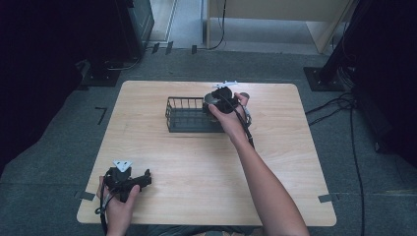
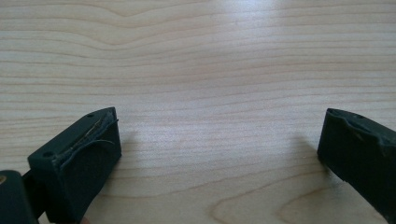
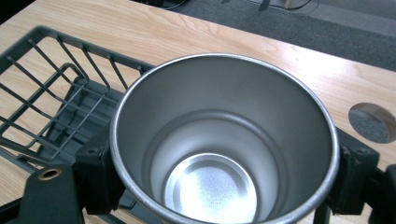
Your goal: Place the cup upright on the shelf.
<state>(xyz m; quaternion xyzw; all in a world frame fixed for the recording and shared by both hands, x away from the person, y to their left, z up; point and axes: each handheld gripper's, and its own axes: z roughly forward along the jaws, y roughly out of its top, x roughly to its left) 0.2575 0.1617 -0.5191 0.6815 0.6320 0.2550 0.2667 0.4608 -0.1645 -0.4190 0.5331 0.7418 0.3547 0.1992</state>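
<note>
One steel cup (image 3: 219, 140), upright and empty, sits pinched between the jaws of the right gripper (image 3: 219, 186), held over the right end of one dark wire basket (image 1: 189, 115) on the wooden table (image 1: 196, 167). Left gripper (image 2: 219, 154): jaws spread wide over bare tabletop near the front-left corner, holding nothing. Two grippers, two hands counted.

The bench (image 1: 196, 167) is pale wood with wavy brown grain lines. The wire basket (image 1: 189, 114) is dark grey. The cup (image 3: 219, 140) is plain silver metal, shiny along the rim and dull inside. Both claws, left (image 2: 219, 154) and right (image 3: 219, 186), are black. The floor (image 1: 44, 162) is dark grey carpet.
</note>
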